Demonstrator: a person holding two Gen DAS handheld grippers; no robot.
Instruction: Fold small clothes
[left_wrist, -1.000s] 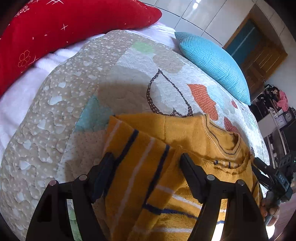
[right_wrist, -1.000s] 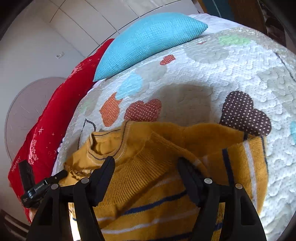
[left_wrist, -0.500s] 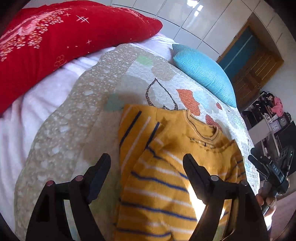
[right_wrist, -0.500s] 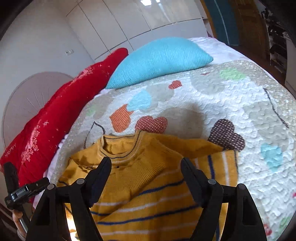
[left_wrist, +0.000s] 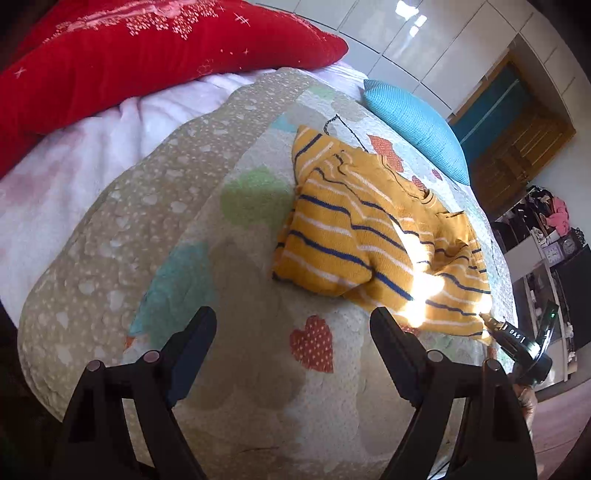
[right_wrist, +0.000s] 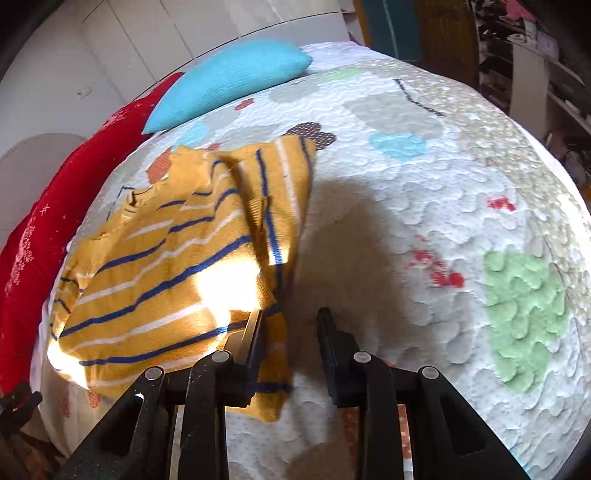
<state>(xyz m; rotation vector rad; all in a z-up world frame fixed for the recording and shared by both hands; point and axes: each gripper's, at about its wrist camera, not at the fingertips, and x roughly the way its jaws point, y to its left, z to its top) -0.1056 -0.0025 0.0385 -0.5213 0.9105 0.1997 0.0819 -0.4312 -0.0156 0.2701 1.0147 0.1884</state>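
Note:
A small mustard-yellow sweater with navy and white stripes (left_wrist: 373, 236) lies on the quilted bedspread (left_wrist: 229, 280), both sleeves folded in over its body. It also shows in the right wrist view (right_wrist: 173, 266). My left gripper (left_wrist: 293, 332) is open and empty, pulled back from the sweater's near edge. My right gripper (right_wrist: 290, 325) is partly open at the sweater's lower right corner; its left finger (right_wrist: 251, 332) touches the hem, with the cloth lying under and beside it. The right gripper also shows at the right edge of the left wrist view (left_wrist: 517, 339).
A red pillow (left_wrist: 129, 55) and a blue pillow (left_wrist: 417, 125) lie at the head of the bed. A white blanket (left_wrist: 74, 155) lies under the red pillow. A wooden door (left_wrist: 517, 140) and cluttered shelves (left_wrist: 546, 236) stand beyond the bed.
Both grippers have let go of the folded sleeves and pulled back toward the foot of the bed. The right gripper has narrowed and now sits at the hem corner.

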